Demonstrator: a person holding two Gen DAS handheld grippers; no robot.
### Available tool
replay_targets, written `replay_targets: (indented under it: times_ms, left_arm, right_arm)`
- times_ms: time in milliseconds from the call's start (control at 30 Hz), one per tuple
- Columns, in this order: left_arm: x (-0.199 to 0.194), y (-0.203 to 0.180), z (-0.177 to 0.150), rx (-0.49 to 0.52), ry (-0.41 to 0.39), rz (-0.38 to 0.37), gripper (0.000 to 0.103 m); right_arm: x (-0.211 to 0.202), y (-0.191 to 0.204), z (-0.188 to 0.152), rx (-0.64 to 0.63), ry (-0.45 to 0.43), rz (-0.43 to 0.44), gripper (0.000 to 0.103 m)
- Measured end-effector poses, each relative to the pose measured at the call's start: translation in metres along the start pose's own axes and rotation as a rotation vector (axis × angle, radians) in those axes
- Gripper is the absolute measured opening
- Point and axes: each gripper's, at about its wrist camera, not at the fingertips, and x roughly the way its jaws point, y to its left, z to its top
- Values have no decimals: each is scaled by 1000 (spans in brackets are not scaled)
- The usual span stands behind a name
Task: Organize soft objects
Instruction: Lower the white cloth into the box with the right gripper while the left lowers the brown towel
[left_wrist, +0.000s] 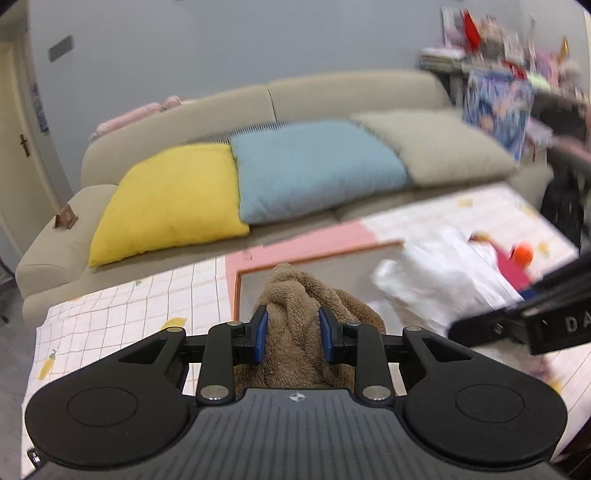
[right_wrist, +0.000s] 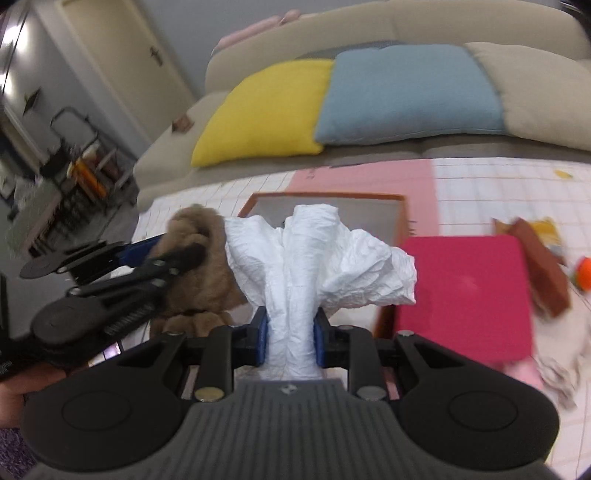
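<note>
My left gripper (left_wrist: 292, 334) is shut on a brown fluffy towel (left_wrist: 295, 295), bunched between its blue pads above an orange-rimmed tray (left_wrist: 317, 254). My right gripper (right_wrist: 290, 341) is shut on a crumpled white cloth (right_wrist: 314, 254), which fans out above its pads. In the right wrist view the left gripper (right_wrist: 177, 247) with the brown towel (right_wrist: 207, 280) sits just left of the white cloth, touching it. From the left wrist view, the white cloth (left_wrist: 436, 280) and a black part of the right gripper (left_wrist: 517, 317) appear at the right, blurred.
A beige sofa (left_wrist: 332, 88) holds yellow (left_wrist: 173, 199), blue (left_wrist: 314, 166) and beige (left_wrist: 436, 147) cushions. A checked mat with a pink panel (right_wrist: 369, 177) covers the surface. A magenta square (right_wrist: 461, 295), a brown item (right_wrist: 546, 273) and an orange ball (right_wrist: 583, 271) lie at the right. Cluttered shelves (left_wrist: 517, 55) stand far right.
</note>
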Motion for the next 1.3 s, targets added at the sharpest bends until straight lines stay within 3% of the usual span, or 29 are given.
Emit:
replay_targets:
  times_ms: [233,400,500,700,933,1233,1300]
  left_arm:
    - [35,1,-19,94,69,18,32]
    - [58,-3,-28,158,98,65,32]
    - [68,2,-30,158,121,57,32]
    - [81,2,-40,233,154,61,34]
    - [83,6,-46,254,155,44,46]
    - [75,8,-48,242,142,38,53]
    - [72,12,-45,218,132,18,56]
  right_arm:
    - [76,5,20,14,113,-65,23]
    - [112,0,20,13,200,-67,22]
    - [129,-8,22,54,232,-55,22]
    - [155,-7,19,21,308,-69,23]
    - [181,-9,12,-4,377,-77,24]
    - [190,-7,5,-84,374,-85,30]
    - [184,-6,7,-99,357,-81,37]
